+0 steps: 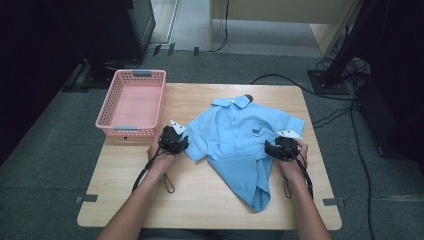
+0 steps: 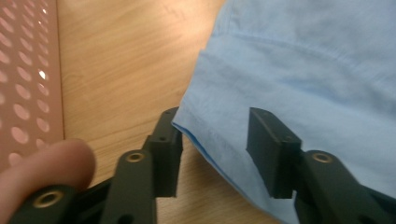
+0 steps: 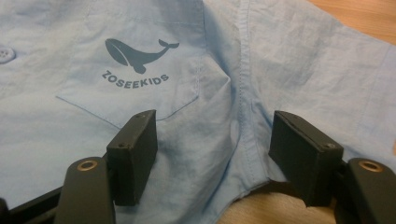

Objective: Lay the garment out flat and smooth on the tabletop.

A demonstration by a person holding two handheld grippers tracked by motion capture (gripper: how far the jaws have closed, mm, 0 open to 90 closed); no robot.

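A light blue child's shirt [image 1: 240,135] lies face up on the wooden table [image 1: 200,200], collar at the far side and its lower part folded toward the near right. My left gripper [image 1: 176,140] sits at the shirt's left sleeve. In the left gripper view the sleeve hem [image 2: 205,135] lies between the parted jaws of the left gripper [image 2: 215,140], and neither pad presses on it. My right gripper [image 1: 277,148] rests at the shirt's right side. In the right gripper view the right gripper [image 3: 212,135] stands open over the cloth beside the chest pocket, which carries a whale logo [image 3: 140,53].
A pink perforated basket [image 1: 131,131] stands at the table's far left corner, close to my left hand; its wall [image 2: 23,70] shows in the left gripper view. Black stands and cables [image 1: 340,115] lie on the grey floor beyond and to the right.
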